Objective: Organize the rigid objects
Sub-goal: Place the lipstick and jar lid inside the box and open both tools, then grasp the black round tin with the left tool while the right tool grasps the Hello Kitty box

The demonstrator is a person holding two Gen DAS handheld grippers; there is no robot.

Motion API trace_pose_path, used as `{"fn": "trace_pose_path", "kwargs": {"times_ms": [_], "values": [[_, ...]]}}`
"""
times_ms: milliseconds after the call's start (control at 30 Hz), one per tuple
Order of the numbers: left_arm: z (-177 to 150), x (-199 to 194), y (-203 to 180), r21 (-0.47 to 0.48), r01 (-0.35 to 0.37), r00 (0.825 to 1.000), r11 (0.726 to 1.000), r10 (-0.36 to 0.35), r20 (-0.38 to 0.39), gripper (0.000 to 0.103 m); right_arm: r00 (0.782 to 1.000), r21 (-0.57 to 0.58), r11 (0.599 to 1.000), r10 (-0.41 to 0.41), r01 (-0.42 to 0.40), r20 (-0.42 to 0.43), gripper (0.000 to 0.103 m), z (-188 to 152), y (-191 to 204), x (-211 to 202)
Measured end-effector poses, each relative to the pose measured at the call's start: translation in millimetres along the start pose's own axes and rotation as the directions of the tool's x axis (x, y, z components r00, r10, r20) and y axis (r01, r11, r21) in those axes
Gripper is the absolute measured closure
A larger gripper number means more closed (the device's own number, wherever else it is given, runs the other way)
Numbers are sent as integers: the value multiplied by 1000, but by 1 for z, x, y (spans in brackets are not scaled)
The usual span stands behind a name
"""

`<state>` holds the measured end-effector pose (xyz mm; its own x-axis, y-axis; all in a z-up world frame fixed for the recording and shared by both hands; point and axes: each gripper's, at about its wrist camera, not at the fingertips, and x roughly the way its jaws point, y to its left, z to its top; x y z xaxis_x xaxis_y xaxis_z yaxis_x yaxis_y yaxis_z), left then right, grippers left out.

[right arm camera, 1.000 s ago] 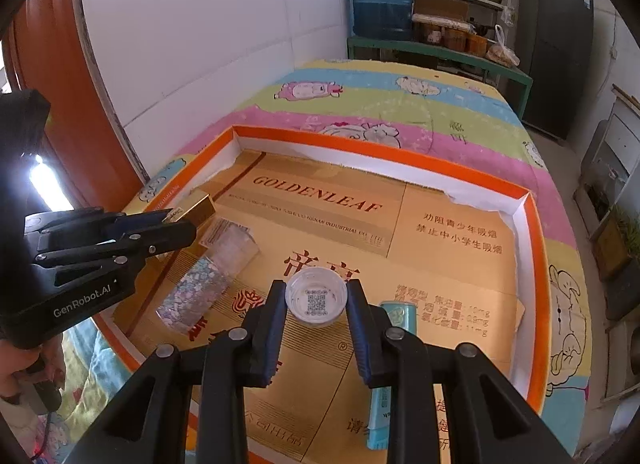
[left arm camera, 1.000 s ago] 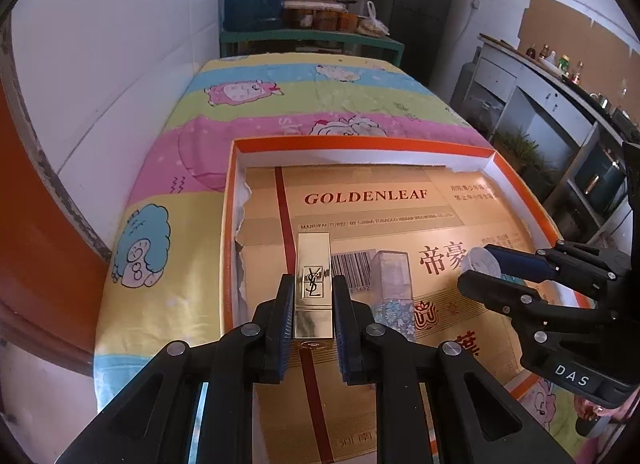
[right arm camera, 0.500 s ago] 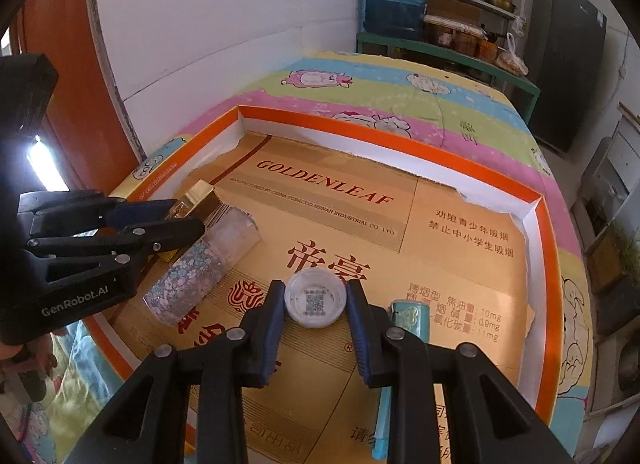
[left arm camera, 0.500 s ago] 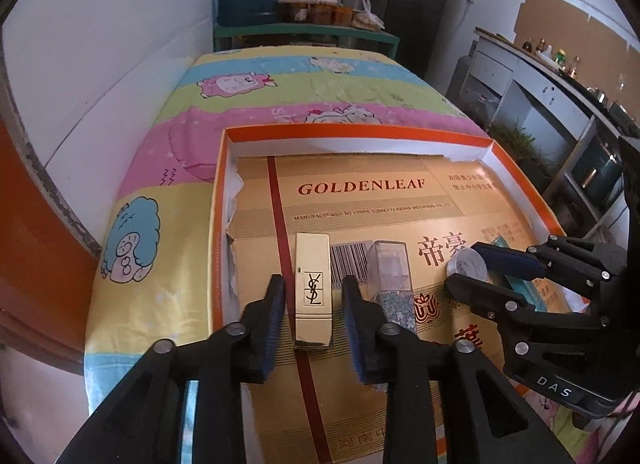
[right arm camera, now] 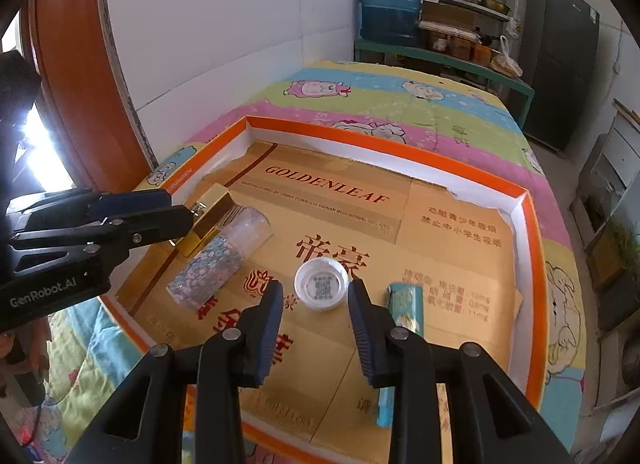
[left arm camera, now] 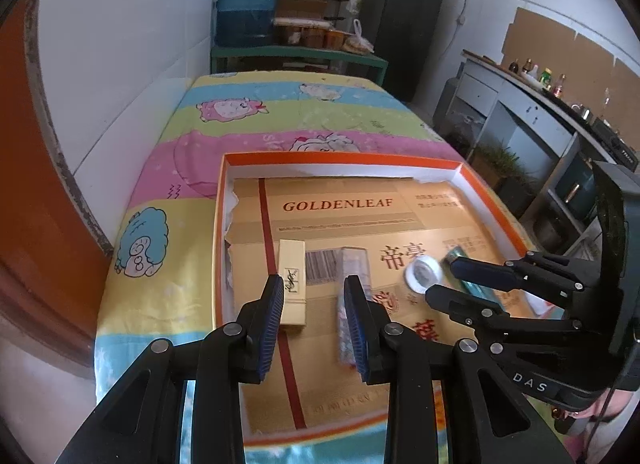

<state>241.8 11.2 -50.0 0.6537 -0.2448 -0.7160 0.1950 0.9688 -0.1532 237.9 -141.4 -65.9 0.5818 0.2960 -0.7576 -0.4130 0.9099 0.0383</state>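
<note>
A gold YSL box (left arm camera: pixel 291 284) lies flat on the floor of the orange-rimmed cardboard tray (left arm camera: pixel 340 157), at its left. My left gripper (left arm camera: pixel 314 292) is open above it, the box near the left pad and clear of both. A glitter-filled clear tube (right arm camera: pixel 224 260) lies beside the gold box (right arm camera: pixel 212 219). In the right wrist view a white round cap (right arm camera: pixel 321 288) rests on the tray (right arm camera: pixel 384 143) between the pads of my right gripper (right arm camera: pixel 316 292), whose jaws are opening. A teal tube (right arm camera: pixel 404 304) lies just to the right. The left gripper (right arm camera: pixel 188 215) also shows there.
The tray sits on a table under a striped cartoon cloth (left arm camera: pixel 240 111), against a white wall (left arm camera: pixel 120 63) on the left. An orange door frame (right arm camera: pixel 72 83) is close at left. A shelf with a blue water jug (left arm camera: pixel 246 7) stands beyond the table, a counter (left arm camera: pixel 540 111) to the right.
The left gripper let go of the gold box, opened and drew back; the box now lies on the tray. The right jaws widened around the white cap.
</note>
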Motion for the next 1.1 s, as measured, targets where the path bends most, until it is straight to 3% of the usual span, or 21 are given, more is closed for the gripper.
{"fn": "trace_pose_path", "kwargs": {"times_ms": [833, 1100], "values": [[-63, -115, -40, 42, 63, 994, 997, -67, 89, 71, 998, 135, 991, -31, 23, 62, 69, -58, 28, -112], [-109, -141, -57, 59, 122, 989, 991, -126, 83, 71, 999, 135, 991, -18, 14, 28, 69, -93, 41, -123]]}}
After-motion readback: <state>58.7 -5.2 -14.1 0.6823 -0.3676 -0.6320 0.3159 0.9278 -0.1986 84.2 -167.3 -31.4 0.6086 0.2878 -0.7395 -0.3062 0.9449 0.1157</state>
